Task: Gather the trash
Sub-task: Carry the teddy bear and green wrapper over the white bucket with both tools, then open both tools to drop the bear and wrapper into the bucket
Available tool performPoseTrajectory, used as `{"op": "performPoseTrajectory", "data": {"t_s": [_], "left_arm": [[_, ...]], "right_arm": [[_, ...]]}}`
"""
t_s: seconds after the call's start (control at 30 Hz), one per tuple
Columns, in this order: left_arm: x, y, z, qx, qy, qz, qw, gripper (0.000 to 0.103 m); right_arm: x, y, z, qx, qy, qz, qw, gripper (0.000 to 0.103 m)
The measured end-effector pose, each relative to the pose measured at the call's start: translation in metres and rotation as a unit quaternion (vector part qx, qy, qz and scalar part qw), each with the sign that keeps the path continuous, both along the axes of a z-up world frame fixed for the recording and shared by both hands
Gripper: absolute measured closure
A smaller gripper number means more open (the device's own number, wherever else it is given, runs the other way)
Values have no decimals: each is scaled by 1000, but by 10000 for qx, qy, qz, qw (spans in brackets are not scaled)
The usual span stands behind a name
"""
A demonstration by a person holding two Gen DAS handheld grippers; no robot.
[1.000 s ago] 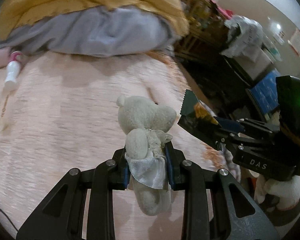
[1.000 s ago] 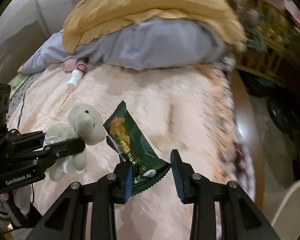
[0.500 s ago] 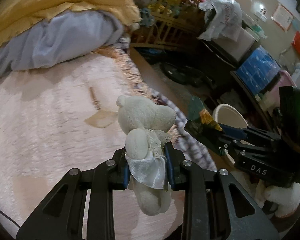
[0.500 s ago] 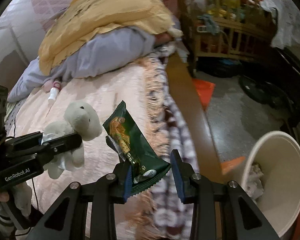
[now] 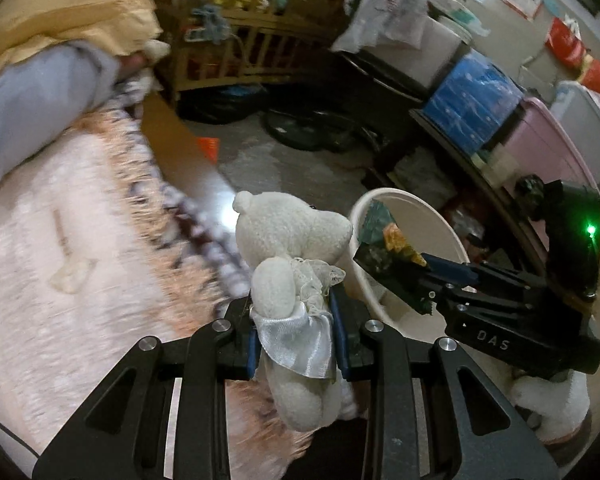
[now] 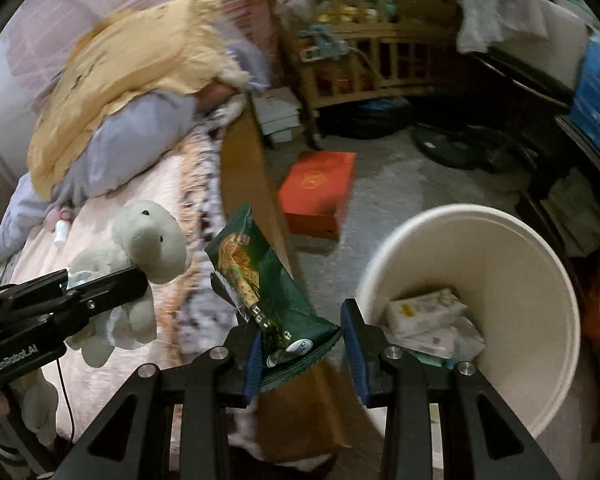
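Beside the pink bed (image 6: 112,200), a cream bin (image 6: 540,264) is sitting on the grey floor. The right gripper (image 6: 302,354) is clamping a green, creased snack wrapper (image 6: 268,288) by its lower end, just left of the bin's rim. The left gripper (image 5: 294,338) is pinching a white teddy bear (image 5: 288,236).

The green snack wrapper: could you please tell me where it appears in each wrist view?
Left wrist view: green snack wrapper right of centre, in the right gripper, before the white bin.
Right wrist view: wrapper bottom centre, between the fingers.
Shared landmark: the white bin.
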State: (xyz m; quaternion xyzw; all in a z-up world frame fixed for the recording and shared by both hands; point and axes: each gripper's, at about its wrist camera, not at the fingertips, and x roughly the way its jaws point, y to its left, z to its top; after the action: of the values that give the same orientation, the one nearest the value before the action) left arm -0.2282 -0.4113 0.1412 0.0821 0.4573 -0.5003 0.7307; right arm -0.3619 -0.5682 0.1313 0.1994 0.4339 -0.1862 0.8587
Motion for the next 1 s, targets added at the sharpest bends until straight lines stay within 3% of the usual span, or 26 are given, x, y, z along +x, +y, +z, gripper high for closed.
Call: {"op": "performPoseTrajectory", "data": {"t_s": [0.4, 0.73, 0.83, 0.93, 1.0], "left_arm": [[-37, -82, -14, 41, 228, -657, 9976, 77], [-52, -119, -26, 70, 361, -942, 9949, 77], [-53, -126, -30, 13, 497, -1012, 9936, 76], [-53, -129, -32, -65, 629, -1083, 9921, 70], [-54, -130, -31, -143, 678, -1128, 9912, 57]], "right_arm": [[-57, -63, -21, 174, 114, -897, 9958, 69], [-83, -92, -35, 325, 142, -1323, 9906, 67], [-88, -95, -37, 336, 139, -1421, 9892, 61], [-94, -99, -38, 404, 83, -1543, 9872, 58], [-95, -101, -39, 442, 64, -1615, 9859, 57]]}}
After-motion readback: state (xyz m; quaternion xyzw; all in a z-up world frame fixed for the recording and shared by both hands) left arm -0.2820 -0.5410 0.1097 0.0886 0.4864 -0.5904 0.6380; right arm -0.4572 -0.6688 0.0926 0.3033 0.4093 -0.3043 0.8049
